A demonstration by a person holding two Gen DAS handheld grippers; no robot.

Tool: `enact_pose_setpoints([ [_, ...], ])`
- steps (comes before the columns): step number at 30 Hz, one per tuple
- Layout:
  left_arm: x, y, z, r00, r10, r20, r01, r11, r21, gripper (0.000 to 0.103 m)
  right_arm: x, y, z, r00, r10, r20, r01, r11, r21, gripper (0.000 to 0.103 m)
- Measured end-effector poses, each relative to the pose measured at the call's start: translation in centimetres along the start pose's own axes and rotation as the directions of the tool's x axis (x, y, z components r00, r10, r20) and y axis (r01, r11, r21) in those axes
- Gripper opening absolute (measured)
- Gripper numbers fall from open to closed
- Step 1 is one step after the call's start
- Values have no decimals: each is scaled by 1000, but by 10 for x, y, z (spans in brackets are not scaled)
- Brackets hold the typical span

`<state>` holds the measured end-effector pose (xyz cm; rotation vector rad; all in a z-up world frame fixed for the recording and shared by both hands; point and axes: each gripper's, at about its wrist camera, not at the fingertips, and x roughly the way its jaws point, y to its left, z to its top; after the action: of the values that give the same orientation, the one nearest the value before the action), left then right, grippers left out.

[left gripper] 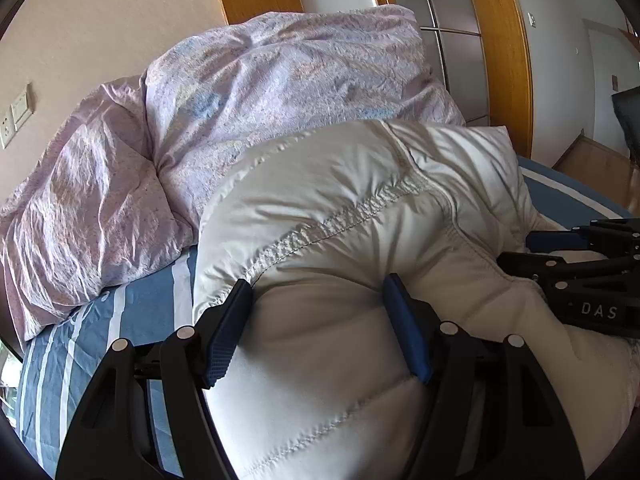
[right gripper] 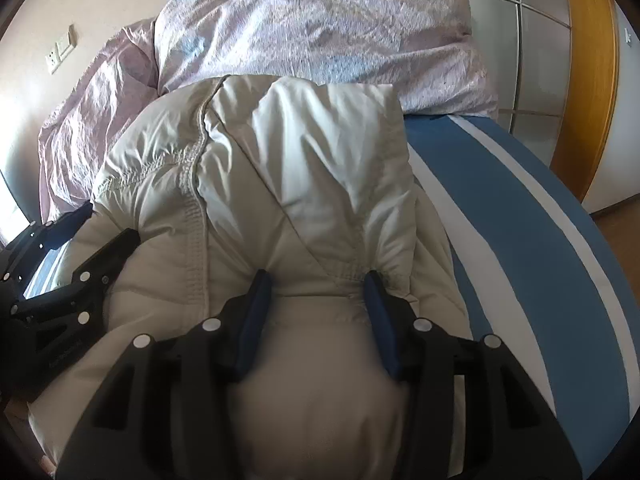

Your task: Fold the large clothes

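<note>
A white quilted puffer jacket (left gripper: 340,208) lies bunched on the bed; it also shows in the right wrist view (right gripper: 280,168). My left gripper (left gripper: 318,288) is open, its blue pads (left gripper: 224,340) pressed down on either side of a padded bulge. My right gripper (right gripper: 316,280) is open too, its pads (right gripper: 256,312) straddling the jacket near the hood seam. The right gripper shows at the right edge of the left wrist view (left gripper: 580,276). The left gripper shows at the left edge of the right wrist view (right gripper: 80,280).
A crumpled lilac duvet (left gripper: 260,92) is piled at the back against the wall, also in the right wrist view (right gripper: 312,20). The bed sheet (right gripper: 520,220) is blue with white stripes. A wooden door frame (left gripper: 504,40) and wall sockets (left gripper: 16,116) stand behind.
</note>
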<state>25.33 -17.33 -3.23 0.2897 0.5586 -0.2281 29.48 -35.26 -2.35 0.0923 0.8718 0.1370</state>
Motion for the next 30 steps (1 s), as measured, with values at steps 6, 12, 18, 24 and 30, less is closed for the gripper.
enact_pose_setpoints([
  [6,-26,23,-2,998,-70,3,70,995,-78,76,-10,1,0,1000,6,-14,-7,1000,-6,48],
  [12,-22,16,-4,995,-86,-45,84,995,-50,77,-15,-1,-19,998,2,69,-4,1000,16,49],
  [18,-13,8,-5,996,-55,-71,54,998,-23,78,-15,-1,-8,1000,-2,28,1,999,40,48],
  [24,-11,12,-4,993,-80,-88,78,997,-25,78,-16,-15,17,998,24,50,-31,987,157,47],
  [30,-27,32,7,993,-111,-41,105,986,-131,77,10,-9,16,1000,-24,-14,25,994,106,47],
])
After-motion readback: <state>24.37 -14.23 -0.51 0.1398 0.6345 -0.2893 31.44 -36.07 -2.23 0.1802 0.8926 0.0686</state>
